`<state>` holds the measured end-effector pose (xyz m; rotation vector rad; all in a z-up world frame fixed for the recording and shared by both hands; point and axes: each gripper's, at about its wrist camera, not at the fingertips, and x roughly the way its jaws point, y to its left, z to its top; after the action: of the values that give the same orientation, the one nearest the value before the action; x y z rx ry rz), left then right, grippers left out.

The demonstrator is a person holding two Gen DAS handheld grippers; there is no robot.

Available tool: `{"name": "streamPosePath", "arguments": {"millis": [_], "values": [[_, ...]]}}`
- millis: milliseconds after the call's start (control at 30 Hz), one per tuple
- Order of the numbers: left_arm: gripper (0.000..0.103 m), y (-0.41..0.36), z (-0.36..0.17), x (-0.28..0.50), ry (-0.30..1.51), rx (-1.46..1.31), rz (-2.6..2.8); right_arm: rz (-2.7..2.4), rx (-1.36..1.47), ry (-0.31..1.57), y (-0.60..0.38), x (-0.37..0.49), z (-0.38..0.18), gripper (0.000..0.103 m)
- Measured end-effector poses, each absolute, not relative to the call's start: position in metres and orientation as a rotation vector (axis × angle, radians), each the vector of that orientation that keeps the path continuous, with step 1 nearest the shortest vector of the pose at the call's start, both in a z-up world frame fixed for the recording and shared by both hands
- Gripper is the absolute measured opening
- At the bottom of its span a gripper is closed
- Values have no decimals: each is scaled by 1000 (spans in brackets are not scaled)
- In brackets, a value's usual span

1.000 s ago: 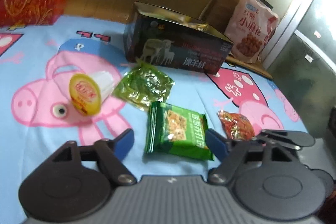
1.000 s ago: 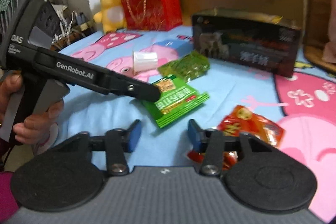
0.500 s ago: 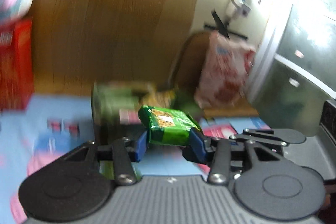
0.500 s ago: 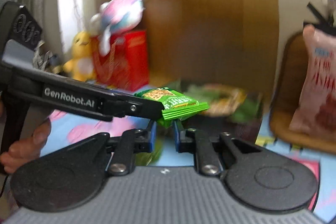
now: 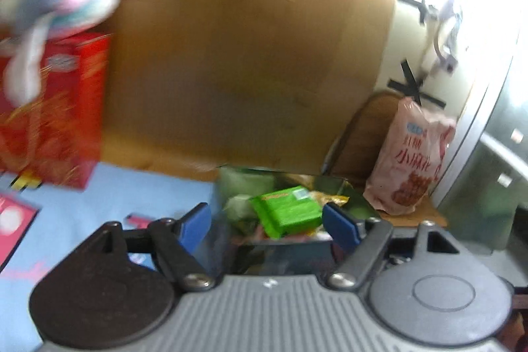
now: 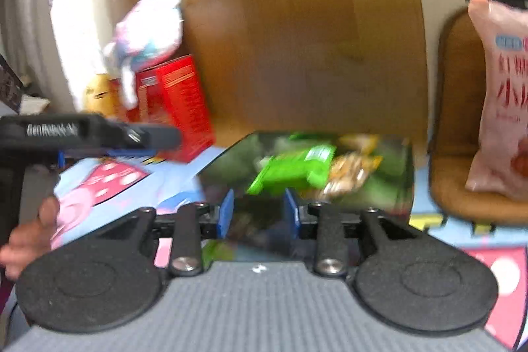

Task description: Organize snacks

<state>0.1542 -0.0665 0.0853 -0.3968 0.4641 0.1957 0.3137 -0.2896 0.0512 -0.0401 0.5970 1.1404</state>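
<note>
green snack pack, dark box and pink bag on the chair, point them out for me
green snack pack (image 5: 286,210), left wrist view, middle of its top face
dark box (image 6: 404,183), right wrist view, right wall
pink bag (image 5: 411,164), left wrist view, printed front

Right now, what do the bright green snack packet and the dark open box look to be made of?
The bright green snack packet looks like glossy plastic film: it shines and has a crimped end. The dark open box looks like printed cardboard with thin, straight walls, though blur leaves this uncertain.
</note>
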Motion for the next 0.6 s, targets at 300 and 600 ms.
{"name": "streamPosePath", "arguments": {"millis": [300,600], "values": [[77,-20,25,76,560,-617,279,1343,-148,720,-249,259,29,52],[75,-16,-1,80,594,-696,241,1369,-279,725,-183,237,8,64]]}}
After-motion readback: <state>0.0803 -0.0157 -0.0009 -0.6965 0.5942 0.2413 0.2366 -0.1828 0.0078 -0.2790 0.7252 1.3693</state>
